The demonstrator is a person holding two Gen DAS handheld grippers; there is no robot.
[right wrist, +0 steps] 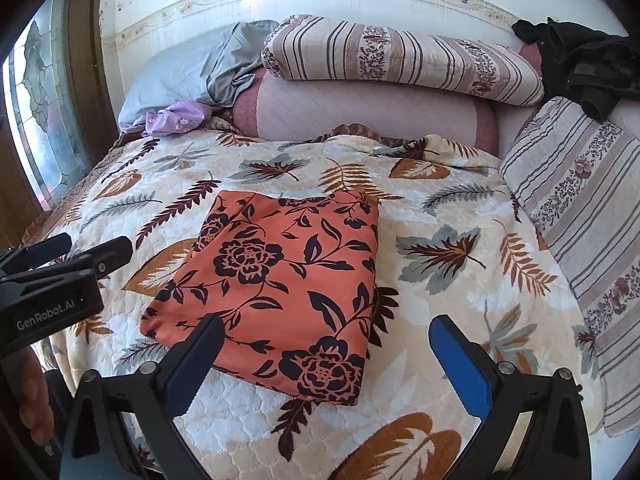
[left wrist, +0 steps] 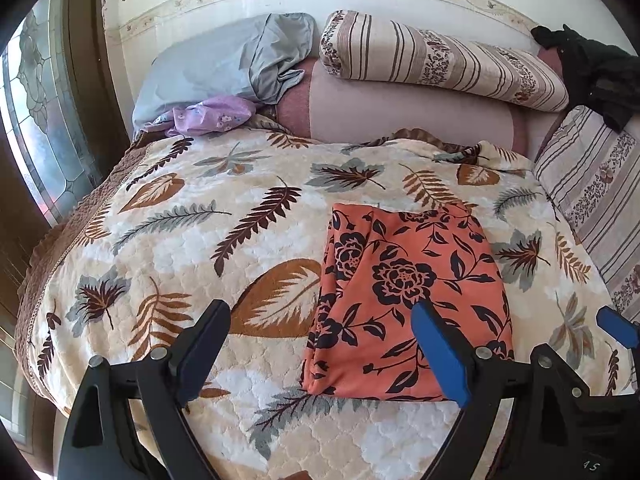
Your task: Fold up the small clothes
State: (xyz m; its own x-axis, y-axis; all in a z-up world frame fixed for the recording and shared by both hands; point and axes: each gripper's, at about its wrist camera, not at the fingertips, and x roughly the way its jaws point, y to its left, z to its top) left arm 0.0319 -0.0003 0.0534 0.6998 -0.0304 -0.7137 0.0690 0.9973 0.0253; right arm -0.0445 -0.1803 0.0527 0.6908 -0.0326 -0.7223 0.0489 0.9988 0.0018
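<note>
Right wrist | folded orange garment (right wrist: 276,292) on bedspread (right wrist: 440,216) (flat) | both grippers' fingers apart

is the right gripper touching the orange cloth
Cannot tell. In the right wrist view the open right gripper overlaps the folded orange cloth, its left finger over the near edge; no contact or gap shows.

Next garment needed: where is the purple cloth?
The purple cloth lies crumpled at the head of the bed, far left in both views, against the grey pillow and beyond the folded orange garment.
</note>
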